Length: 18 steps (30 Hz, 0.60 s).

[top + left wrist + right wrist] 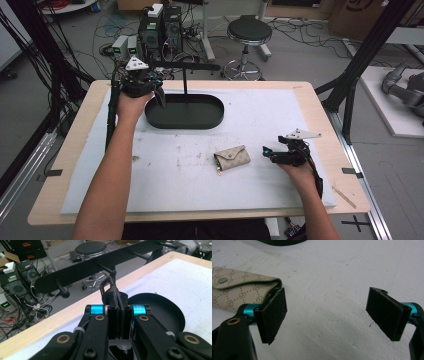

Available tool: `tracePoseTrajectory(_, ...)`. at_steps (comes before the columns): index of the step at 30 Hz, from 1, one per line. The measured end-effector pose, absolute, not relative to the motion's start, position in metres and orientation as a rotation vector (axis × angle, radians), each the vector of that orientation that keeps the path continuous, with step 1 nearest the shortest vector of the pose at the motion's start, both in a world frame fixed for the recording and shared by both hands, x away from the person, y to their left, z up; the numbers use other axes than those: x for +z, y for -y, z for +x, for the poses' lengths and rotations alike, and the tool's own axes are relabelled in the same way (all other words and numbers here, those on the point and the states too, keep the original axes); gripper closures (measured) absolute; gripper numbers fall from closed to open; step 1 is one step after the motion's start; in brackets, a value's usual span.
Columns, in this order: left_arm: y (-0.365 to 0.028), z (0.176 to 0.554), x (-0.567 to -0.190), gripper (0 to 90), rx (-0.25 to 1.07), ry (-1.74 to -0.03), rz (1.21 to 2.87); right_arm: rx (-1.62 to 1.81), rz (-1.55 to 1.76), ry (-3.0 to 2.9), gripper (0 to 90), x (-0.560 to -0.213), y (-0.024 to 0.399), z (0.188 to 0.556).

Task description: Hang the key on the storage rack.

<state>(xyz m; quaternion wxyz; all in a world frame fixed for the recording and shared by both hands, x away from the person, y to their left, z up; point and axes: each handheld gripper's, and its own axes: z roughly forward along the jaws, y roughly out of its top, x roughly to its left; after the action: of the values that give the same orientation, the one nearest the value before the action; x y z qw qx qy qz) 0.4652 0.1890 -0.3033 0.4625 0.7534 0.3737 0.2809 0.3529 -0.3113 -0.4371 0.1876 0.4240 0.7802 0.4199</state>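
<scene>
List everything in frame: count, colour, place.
black stand with oval base and peg bar: 1, black, far-left part of the mat; its bar with pegs crosses the left gripper view
thin black metal clip or loop: 1, black, pinched in the left claw just below the peg bar
beige patterned snap pouch: 1, beige, mid-mat, flap closed, next to the right claw
white foam mat: 1, white, scuffed, covers most of the table
light wooden table: 1, light wood, under the mat
black round stool: 1, black seat, on the floor beyond the table
left claw: 1, black with blue pins, shut on the clip, at the stand
right claw: 1, black, open, low over the mat
</scene>
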Motion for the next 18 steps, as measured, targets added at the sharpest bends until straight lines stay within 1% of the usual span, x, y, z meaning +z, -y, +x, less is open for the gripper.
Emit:
tracePoseTrajectory(7,-0.188,0.465,-0.297,87.8,0.704,-0.908,1.821,1.180,1.192,-2.195,17.4,-0.437,0.311,0.352)
tracePoseTrajectory(13,-0.179,0.469,-0.294,87.9,0.690,-0.888,1.841,1.182,1.195,-2.194,17.4,-0.437,0.312,0.353)
tracePoseTrajectory(18,-0.168,0.474,-0.300,87.8,0.683,-0.882,1.870,1.185,1.200,-2.193,17.4,-0.437,0.312,0.353)
